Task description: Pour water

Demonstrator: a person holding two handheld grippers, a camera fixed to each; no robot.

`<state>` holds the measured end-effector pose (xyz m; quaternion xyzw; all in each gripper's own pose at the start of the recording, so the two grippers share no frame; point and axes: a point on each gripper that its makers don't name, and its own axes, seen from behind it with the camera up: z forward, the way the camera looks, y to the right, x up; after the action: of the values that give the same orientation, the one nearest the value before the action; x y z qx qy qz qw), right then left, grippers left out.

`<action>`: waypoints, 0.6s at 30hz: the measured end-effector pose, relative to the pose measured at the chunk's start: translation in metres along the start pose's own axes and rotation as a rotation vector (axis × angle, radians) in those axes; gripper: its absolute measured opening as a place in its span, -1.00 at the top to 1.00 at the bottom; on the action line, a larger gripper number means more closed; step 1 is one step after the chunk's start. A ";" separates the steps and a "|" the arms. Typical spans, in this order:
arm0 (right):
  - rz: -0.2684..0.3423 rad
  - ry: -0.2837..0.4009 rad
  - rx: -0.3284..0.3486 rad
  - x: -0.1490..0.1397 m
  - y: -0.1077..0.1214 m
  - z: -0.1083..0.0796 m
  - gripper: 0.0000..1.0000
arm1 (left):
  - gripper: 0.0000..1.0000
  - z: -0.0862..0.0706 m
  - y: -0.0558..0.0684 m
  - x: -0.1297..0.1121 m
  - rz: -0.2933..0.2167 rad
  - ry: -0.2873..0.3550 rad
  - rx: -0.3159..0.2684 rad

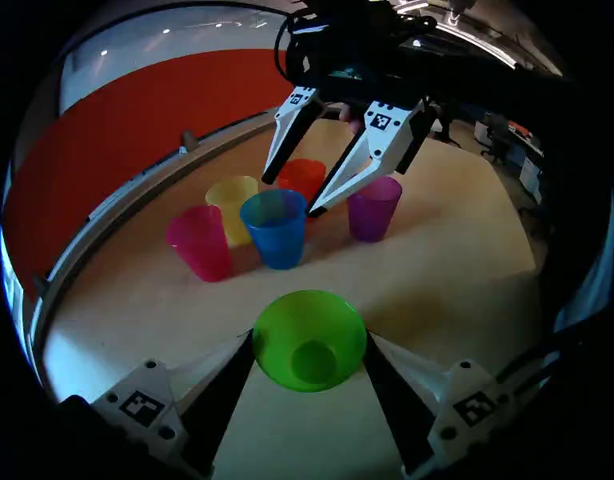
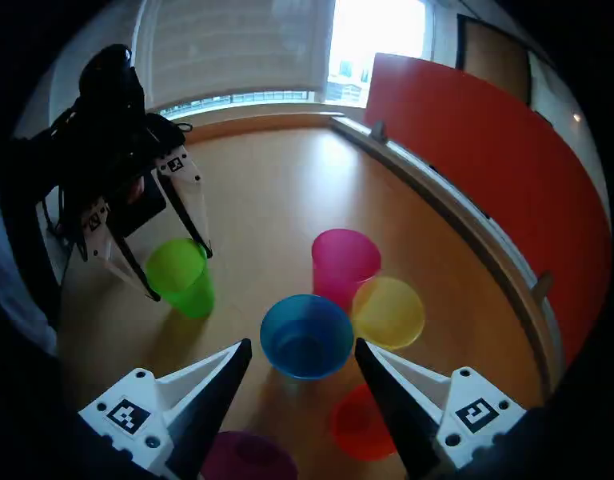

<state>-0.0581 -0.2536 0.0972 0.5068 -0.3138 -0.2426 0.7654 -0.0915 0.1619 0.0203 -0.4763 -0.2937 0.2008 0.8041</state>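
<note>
Nearest in the left gripper view, the green cup (image 1: 309,352) is held upright between the fingers of the left gripper (image 1: 307,336). The jaws are closed to the cup's width, and one finger is pressed against each side just under the rim. Whether any water is in it cannot be told. The cup is carried low over the wooden table (image 1: 443,272), apart from the other cups.

Further out, five cups are grouped upright on the table. The blue cup (image 1: 275,228) is set at the front. The pink cup (image 1: 199,240) is placed just beside it on one side, the yellow cup (image 1: 231,200) is tucked close behind the two, the orange cup (image 1: 305,174) is seen behind the blue one, and the purple cup (image 1: 373,208) is stood on the other side.

Over this group the right gripper (image 1: 289,197) is held, pointed downward with its jaws spread wide. In the right gripper view the blue cup is framed between its two fingers. Nothing is clamped, and whether either finger touches the rim cannot be told.

Beyond the table a red wall panel (image 1: 123,136) is seen, and in the right gripper view a bright window (image 2: 371,48) is seen at the far end.
</note>
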 end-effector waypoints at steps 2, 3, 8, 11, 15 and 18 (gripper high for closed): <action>-0.001 -0.010 0.000 -0.001 0.000 0.002 -1.00 | -0.81 0.000 0.000 0.000 -0.001 0.001 0.000; -0.001 -0.015 0.000 -0.002 0.000 0.003 -1.00 | -0.81 0.000 0.000 0.000 -0.001 0.001 0.000; -0.005 -0.035 -0.002 -0.005 0.001 0.007 -1.00 | -0.81 0.000 0.000 0.000 0.001 0.002 0.001; -0.006 -0.041 -0.005 -0.004 0.002 0.010 -1.00 | -0.80 0.000 0.001 0.000 0.000 0.003 0.000; -0.002 -0.049 -0.008 -0.004 0.003 0.014 -1.00 | -0.80 0.000 0.001 0.000 0.000 0.004 0.000; 0.000 -0.054 -0.009 -0.004 0.003 0.016 -1.00 | -0.81 0.000 0.000 0.000 -0.001 0.005 0.000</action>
<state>-0.0722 -0.2598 0.1033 0.4964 -0.3332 -0.2575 0.7591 -0.0912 0.1619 0.0198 -0.4765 -0.2920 0.1991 0.8050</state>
